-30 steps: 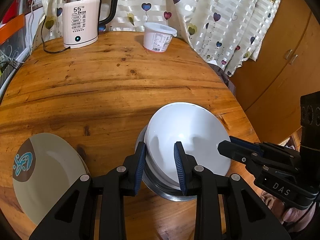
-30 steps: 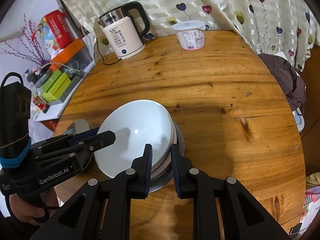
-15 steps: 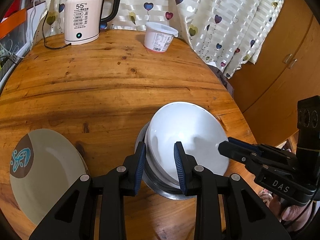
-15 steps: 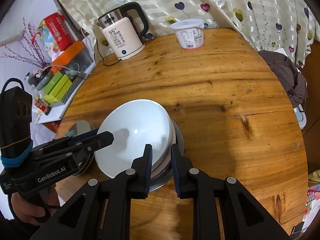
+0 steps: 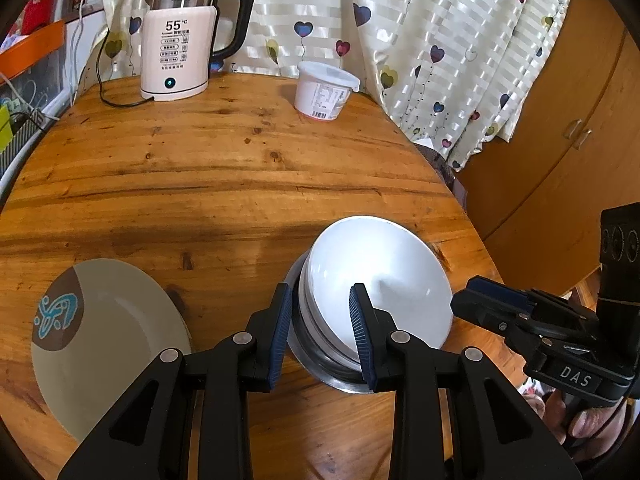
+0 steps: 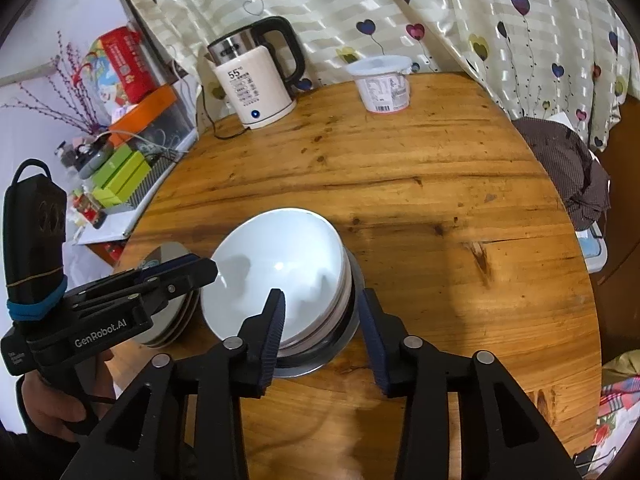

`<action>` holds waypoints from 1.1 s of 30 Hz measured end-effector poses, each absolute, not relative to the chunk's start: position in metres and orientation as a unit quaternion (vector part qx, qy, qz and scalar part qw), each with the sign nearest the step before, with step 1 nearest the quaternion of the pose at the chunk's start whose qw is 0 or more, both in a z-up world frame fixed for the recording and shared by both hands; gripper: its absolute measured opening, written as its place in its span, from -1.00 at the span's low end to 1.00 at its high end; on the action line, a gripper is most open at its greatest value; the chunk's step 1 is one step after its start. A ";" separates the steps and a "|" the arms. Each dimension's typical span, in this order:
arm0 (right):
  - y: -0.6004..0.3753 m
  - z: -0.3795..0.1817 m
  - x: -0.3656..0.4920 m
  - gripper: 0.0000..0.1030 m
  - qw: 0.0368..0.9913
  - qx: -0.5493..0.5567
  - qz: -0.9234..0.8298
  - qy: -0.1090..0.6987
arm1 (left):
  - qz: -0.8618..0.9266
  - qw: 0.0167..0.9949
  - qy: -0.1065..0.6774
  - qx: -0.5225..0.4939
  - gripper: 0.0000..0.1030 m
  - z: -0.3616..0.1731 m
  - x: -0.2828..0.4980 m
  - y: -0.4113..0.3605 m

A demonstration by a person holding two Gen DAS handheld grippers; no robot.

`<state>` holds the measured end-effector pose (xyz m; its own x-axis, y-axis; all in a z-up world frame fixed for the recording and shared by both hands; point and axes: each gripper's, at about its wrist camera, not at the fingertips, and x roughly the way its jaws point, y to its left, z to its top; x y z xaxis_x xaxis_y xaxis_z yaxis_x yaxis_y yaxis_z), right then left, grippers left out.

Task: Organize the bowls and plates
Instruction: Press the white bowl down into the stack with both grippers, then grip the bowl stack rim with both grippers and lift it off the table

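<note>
Left gripper is sitting with jaws parted around the near rim of the white bowl, not pinching it. Right gripper is hanging with jaws spread wide, straddling the opposite rim. The bowl is resting tilted in a stack inside a steel bowl on the bench. A beige plate is lying left of the stack. Farther back, a kettle and a plastic tub are standing by the curtain.
</note>
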<state>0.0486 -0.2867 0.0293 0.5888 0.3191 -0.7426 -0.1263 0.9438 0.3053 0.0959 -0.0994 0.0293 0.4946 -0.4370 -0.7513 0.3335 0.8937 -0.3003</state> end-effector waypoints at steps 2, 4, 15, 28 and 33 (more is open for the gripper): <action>-0.287 0.031 0.047 -0.23 0.885 0.110 0.129 0.433 | -0.221 0.866 0.446 -0.056 -0.40 0.032 0.093 -0.098; -0.287 0.032 0.045 -0.23 0.886 0.111 0.132 0.430 | -0.219 0.868 0.442 -0.055 -0.40 0.033 0.091 -0.097; -0.286 0.036 0.038 -0.20 0.891 0.110 0.138 0.418 | -0.213 0.874 0.434 -0.053 -0.40 0.037 0.084 -0.093; -0.290 0.033 0.032 -0.51 0.885 0.131 0.150 0.420 | -0.206 0.876 0.430 -0.071 -0.40 0.031 0.074 -0.076; -0.295 0.034 0.029 -0.51 0.884 0.141 0.161 0.417 | -0.204 0.874 0.432 -0.090 -0.40 0.026 0.074 -0.063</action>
<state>0.0293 -0.2949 0.0341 0.6011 0.4020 -0.6907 -0.1674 0.9084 0.3831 0.0736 -0.0631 0.0259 0.5426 -0.4351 -0.7185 0.2790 0.9002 -0.3345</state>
